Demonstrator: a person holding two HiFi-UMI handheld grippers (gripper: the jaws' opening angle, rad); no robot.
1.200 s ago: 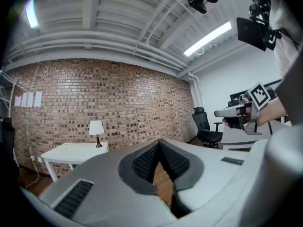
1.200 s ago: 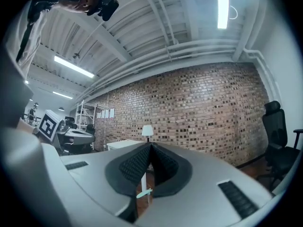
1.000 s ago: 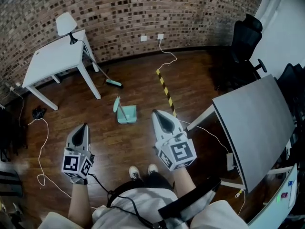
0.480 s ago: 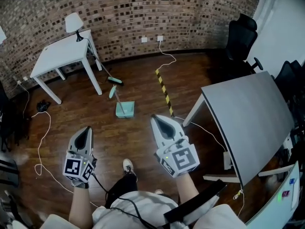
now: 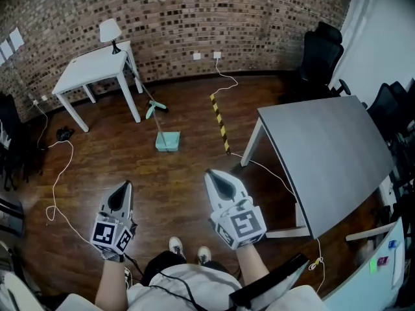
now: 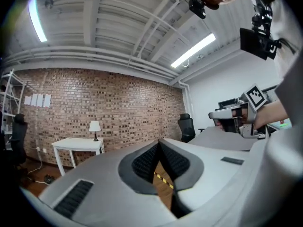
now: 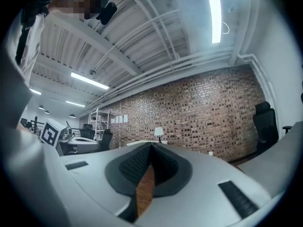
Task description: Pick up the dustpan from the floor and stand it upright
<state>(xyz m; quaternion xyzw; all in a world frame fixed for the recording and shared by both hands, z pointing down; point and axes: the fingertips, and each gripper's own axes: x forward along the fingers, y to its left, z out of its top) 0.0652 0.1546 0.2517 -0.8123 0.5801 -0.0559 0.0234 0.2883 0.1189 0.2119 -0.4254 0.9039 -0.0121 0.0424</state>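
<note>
Two grippers, both held low at the near edge, pointing level toward the far brick wall (image 5: 259, 18).
- Left gripper (image 5: 122, 188): jaws pressed together, nothing between them.
- Right gripper (image 5: 217, 174): jaws also closed, a thin slit of floor showing below the pads, nothing held.
- Each carries one marker cube.

One dustpan (image 5: 168, 141), teal, lying on the wooden floor (image 5: 162, 193) in the far middle, well apart from both grippers. Its long handle runs away toward the wall. Not touched.

One broom (image 5: 155, 106) just beyond the dustpan, teal head on the floor, stick slanting up toward the white table (image 5: 91, 70).

Other counts:
- One white table, far left, with one lamp (image 5: 110, 30) on it.
- One grey table (image 5: 324, 148), right.
- Two black office chairs (image 5: 321, 54) on the right side.
- One yellow-and-black striped strip (image 5: 219, 120) on the floor, right of the dustpan.
- Two wall sockets (image 5: 196, 56) on the brick.
- Two shoes (image 5: 176, 245) of the person, near edge, between the grippers.
</note>
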